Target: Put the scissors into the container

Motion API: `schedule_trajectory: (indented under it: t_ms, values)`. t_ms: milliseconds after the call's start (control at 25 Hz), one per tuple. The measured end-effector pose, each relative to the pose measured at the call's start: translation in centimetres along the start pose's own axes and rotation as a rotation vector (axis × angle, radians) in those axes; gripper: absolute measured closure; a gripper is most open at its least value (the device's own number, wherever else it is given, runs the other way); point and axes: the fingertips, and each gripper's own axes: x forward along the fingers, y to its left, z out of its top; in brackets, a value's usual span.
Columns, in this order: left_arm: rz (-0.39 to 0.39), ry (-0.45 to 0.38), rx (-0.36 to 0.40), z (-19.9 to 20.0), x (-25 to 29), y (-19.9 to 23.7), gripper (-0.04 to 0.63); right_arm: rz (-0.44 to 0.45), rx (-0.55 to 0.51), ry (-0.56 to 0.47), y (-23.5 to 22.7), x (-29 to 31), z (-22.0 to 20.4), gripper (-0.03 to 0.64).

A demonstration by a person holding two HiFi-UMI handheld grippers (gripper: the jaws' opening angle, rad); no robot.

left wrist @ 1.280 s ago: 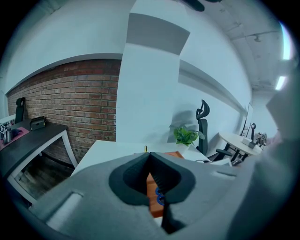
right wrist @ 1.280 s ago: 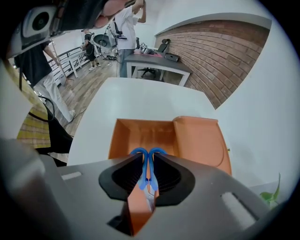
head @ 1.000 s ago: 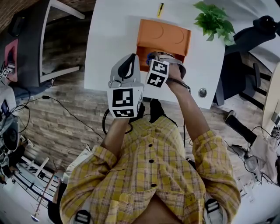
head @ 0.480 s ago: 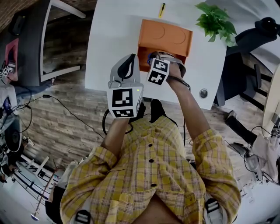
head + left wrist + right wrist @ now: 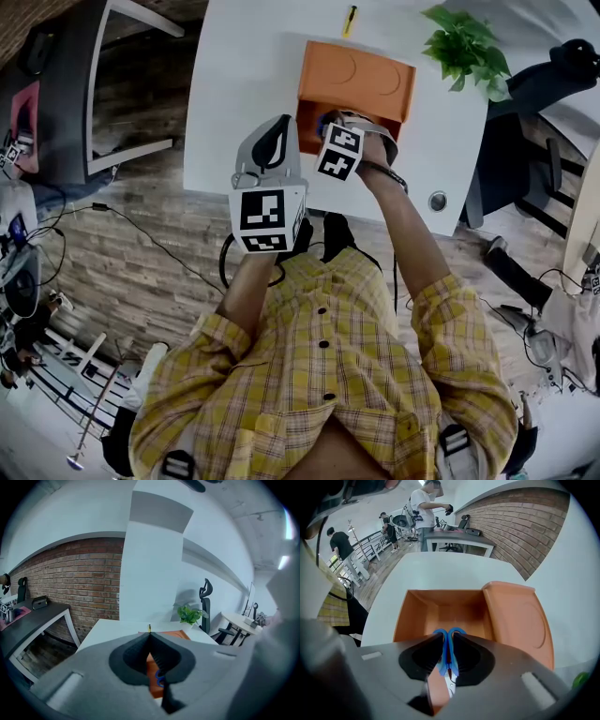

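Two handheld grippers are being held out over the near edge of the white table (image 5: 234, 103). The blue-handled scissors (image 5: 444, 660) are being pinched between the jaws of the right gripper (image 5: 447, 638). Their handle loops are pointing ahead toward the orange container (image 5: 412, 613), and the metal blades are trailing back beneath the jaws. Clamping across the closed handles is judged to be stopping the blades from swinging apart.

The scissors are being carried just above the container's near rim, not yet inside its cavity. Whether they are touching the rim cannot be told.

Just off the container's near left corner, the left gripper (image 5: 149, 637) is being held with its jaws pressed together on nothing. It is apparently being parked aside so that the opening is left free.

The container is being presented open and empty, its lid (image 5: 520, 620) folded out flat beside the cavity, which is leaving the whole box free for a drop.

Beyond the container a small yellow-handled tool (image 5: 345, 19) is lying, and off its far right corner a potted plant (image 5: 464, 47) is standing, both apart from it.
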Motion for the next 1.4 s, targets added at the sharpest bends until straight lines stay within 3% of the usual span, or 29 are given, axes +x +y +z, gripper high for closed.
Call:
schedule_trajectory:
  t_ms: [480,840,1160,1400]
  values:
    - [0.003,-0.002,-0.011,0.1,0.1,0.2,0.591,0.004,0.047,-0.032,-0.3,0.1,0.3,0.555]
    - [0.001,-0.009,-0.010,0.2,-0.2,0.2,0.591,-0.023,0.072,-0.066,-0.2,-1.5,1.0,0.531]
    - [-0.007,-0.021,-0.011,0.4,-0.4,-0.6,0.591,-0.078,0.105,-0.123,-0.5,-3.9,1.6,0.607]
    - [-0.010,-0.030,-0.004,0.6,-1.2,-1.2,0.591,-0.113,0.161,-0.166,-0.6,-6.2,1.4,0.611]
